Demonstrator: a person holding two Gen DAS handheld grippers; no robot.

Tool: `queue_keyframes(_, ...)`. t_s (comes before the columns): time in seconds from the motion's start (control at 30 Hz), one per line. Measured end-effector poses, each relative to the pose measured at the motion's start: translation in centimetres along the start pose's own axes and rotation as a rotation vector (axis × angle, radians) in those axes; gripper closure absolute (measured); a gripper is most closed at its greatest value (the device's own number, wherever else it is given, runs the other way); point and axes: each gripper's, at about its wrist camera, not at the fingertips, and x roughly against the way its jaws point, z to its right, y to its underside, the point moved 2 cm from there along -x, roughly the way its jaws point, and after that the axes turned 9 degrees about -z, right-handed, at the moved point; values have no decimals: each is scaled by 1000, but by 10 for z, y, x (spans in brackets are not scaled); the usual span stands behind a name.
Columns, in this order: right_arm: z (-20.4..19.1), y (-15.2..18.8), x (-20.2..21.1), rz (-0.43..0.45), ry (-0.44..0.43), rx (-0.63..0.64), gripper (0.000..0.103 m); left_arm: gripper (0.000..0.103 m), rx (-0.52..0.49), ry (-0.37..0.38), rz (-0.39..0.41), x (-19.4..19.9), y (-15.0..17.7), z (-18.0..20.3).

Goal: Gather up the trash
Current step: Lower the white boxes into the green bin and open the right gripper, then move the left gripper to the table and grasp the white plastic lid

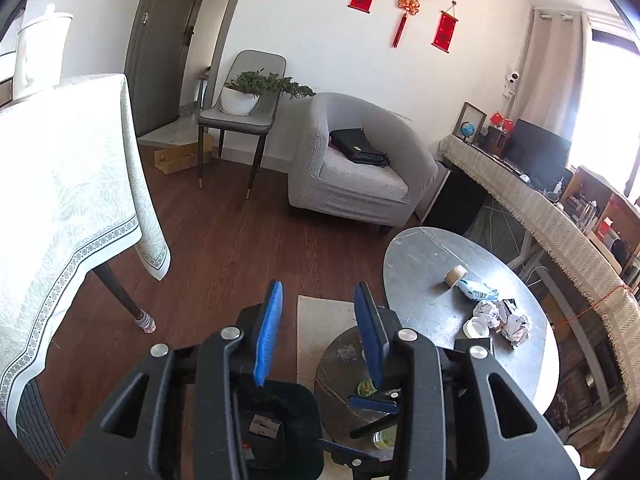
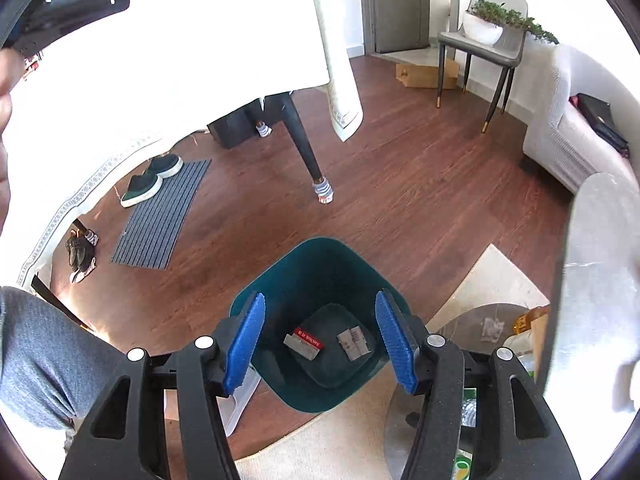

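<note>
Your left gripper [image 1: 318, 296] has its jaws apart with nothing between the blue pads; your right gripper [image 2: 320, 316] is likewise apart and empty, hanging over the bin [image 2: 280, 276]. One bin: dark teal, squarish with rounded corners, standing on the wood floor at the rug's [image 2: 496, 276] edge. Inside it, on the bottom, two items: a flat grey card with a red strip [image 2: 306, 342] at left, and a grey folded paper [image 2: 352, 344] at right, apart from each other. On the round grey table [image 1: 420, 256], trash clusters toward the edge nearest the long side counter [image 1: 560, 224]: one tape roll [image 1: 456, 275], one blue-and-white wrapper [image 1: 478, 289] just beside it, two crumpled paper balls [image 1: 514, 322] touching each other, and one small white cup [image 1: 476, 327] at their side. A lower round shelf [image 1: 340, 376] holds one small crumpled scrap [image 1: 347, 353] and one yellow-green package [image 1: 366, 386], partly hidden behind your left finger.
</note>
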Motion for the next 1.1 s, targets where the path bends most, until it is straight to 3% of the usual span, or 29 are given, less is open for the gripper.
queue_keyframes(0.17,21,5,42,80,56,-36,48,54,-19,16,8,-7,-4,19)
queue_keyframes(0.4,60,32,83,125,116,-97,48,45,-77,55,-12,-29,-3,53)
queue_keyframes(0.73,117,84,129,162,217,-219,48,35,-315,62,-63,-71,22,142)
queue_keyframes(0.87,140,108,145,176,254,-269,42,30,-403,87,-82,-88,35,176)
queue_keyframes(1.1,173,143,167,194,280,-353,39,29,-454,118,-146,-126,50,214)
